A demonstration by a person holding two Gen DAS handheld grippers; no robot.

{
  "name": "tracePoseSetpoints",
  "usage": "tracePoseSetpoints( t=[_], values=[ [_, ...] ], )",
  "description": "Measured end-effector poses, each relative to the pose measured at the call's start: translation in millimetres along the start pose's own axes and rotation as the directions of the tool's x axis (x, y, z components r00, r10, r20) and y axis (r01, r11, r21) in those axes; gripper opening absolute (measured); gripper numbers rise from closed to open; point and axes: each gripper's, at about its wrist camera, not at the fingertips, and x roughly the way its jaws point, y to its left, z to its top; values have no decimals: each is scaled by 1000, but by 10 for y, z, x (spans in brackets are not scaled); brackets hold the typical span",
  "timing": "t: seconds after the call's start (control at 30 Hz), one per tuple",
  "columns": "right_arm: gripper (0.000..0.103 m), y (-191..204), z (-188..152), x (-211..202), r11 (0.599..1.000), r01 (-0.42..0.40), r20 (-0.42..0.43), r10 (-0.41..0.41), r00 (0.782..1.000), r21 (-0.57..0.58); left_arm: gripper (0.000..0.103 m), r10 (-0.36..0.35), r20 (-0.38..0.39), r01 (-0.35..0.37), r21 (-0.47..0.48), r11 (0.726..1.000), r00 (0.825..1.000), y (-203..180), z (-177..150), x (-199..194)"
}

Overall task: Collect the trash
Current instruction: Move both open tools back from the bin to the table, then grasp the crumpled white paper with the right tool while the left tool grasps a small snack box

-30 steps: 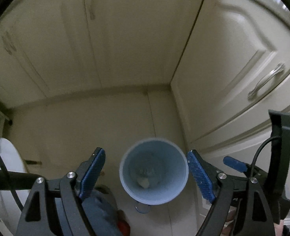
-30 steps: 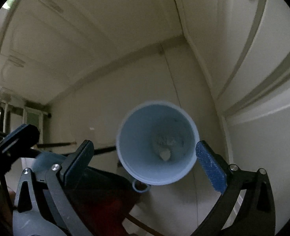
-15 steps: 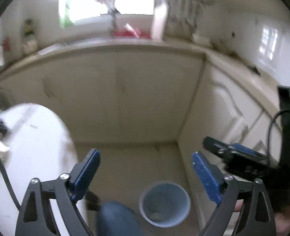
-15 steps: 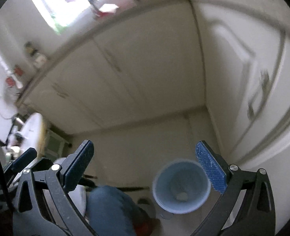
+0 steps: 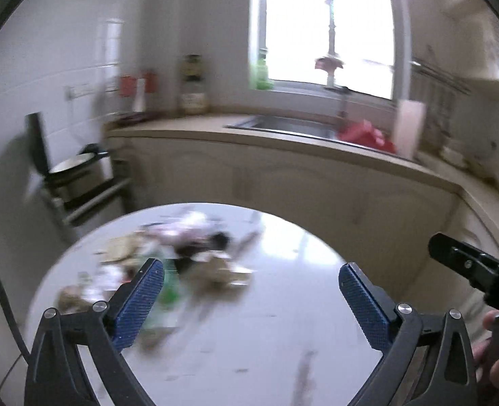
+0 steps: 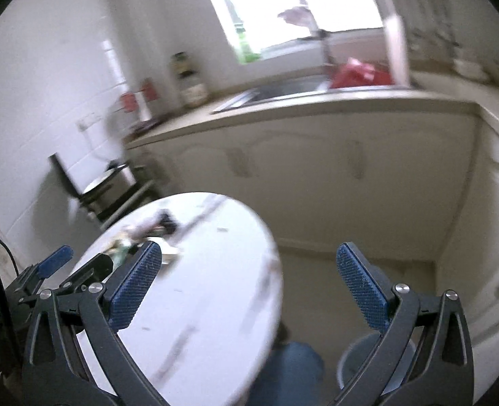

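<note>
round white table (image 5: 283,321) in a kitchen: trash pile (image 5: 181,257) lies ahead-left of the left gripper (image 5: 251,299) (nearer, jaws opening, empty); right gripper (image 6: 249,291) gapes empty.

Left gripper (image 5: 251,299): jaws opening, nothing seen between the blue pads (image 5: 137,304). Round white table (image 5: 283,338): seen below, blurred. Heap of trash (image 5: 168,264): spread on the table's far left part. Counter (image 5: 283,142) with sink (image 5: 283,127): set behind, under a window (image 5: 327,27). Right gripper (image 5: 479,270): partly seen at the right edge.
</note>
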Motion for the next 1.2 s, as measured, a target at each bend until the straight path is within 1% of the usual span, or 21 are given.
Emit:
tracePoseSetpoints(
  t=[0.07,0.1,0.13,0.17,0.23,0.4,0.5,0.57,0.7,0.77,0.87,0.93,1.07,1.17,1.2],
  values=[
    [103,276,9,48,999,-33,1,33,999,-36,102,50,9,-50,-24,998,999,215,4,-162],
    [103,420,28,78,997,-48,1,48,999,-58,102,81,18,-80,-37,996,997,344,-6,-330],
    [103,575,42,107,995,-59,1,59,998,-81,102,106,25,-104,-49,993,994,448,-21,-417],
    [103,679,36,113,993,-65,0,65,998,-98,102,120,28,-119,-59,991,992,489,25,-472],
    [103,944,45,139,987,-83,-6,83,997,-138,102,156,33,-152,-89,984,987,564,-3,-616],
    [103,1428,-28,260,972,-112,-23,109,994,-206,102,187,45,-178,-158,971,981,896,-102,-815],
    [103,1626,-89,299,965,-107,-36,102,994,-241,102,193,44,-183,-167,969,980,1157,-198,-909],
    [103,1717,-133,307,962,-105,-40,98,994,-251,102,189,37,-181,-169,969,981,1226,-272,-911],
    [103,1763,-161,393,961,-88,-56,76,996,-261,102,196,11,-191,-174,966,981,1461,-314,-906],
    [103,1762,-162,457,961,-88,-69,72,995,-263,102,196,-11,-195,-176,965,981,1494,-335,-865],
    [103,1717,-170,603,960,-82,-95,59,994,-266,102,199,-65,-208,-183,961,978,1554,-338,-701],
    [103,1658,-184,755,960,-84,-127,51,991,-268,102,194,-106,-212,-189,959,975,1558,-312,-558],
    [103,1460,-264,1148,963,-86,-213,31,977,-254,102,169,-168,-201,-196,960,971,1535,-267,-244],
    [103,1304,-350,1458,966,-98,-283,28,959,-237,102,174,-195,-210,-183,960,965,1475,-261,47],
    [103,1278,-365,1523,967,-100,-295,27,955,-235,102,173,-210,-211,-175,962,962,1464,-253,148]
  ],
)
